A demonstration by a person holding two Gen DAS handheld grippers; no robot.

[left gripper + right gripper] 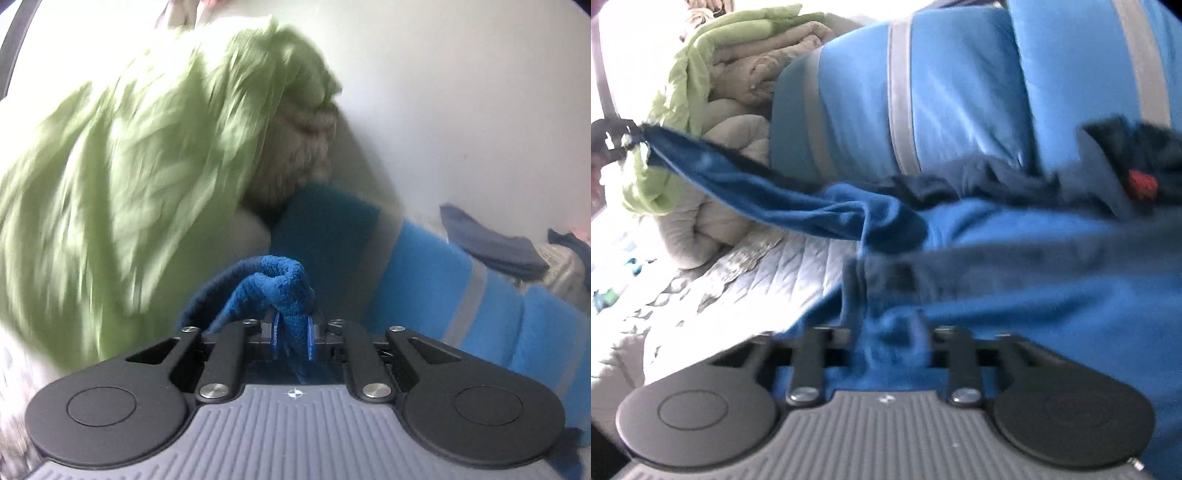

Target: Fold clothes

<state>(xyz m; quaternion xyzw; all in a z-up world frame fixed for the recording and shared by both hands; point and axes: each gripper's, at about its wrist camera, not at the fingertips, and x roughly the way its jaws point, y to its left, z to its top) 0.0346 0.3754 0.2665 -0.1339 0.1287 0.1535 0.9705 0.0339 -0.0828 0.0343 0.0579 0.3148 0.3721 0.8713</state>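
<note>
- Where the bedding ends at the lower left of the right wrist view, the quilted bed cover lies bare and bright, the only open stretch of surface in sight.
- A green and beige comforter fills the left of the left wrist view, blurred, with plain white wall to its right.
- A blue pillow with grey stripes crowds the top of the right wrist view, just behind the garment.
- The left gripper is clamped on a bunched corner of the blue fleece garment, lifted off the bed.
- The right gripper is closed, with blue fleece bunched between its jaws; blur hides the pads.
- The garment is dark blue, fuzzy, and stretched in 1 twisted band between the 2 grippers.
</note>
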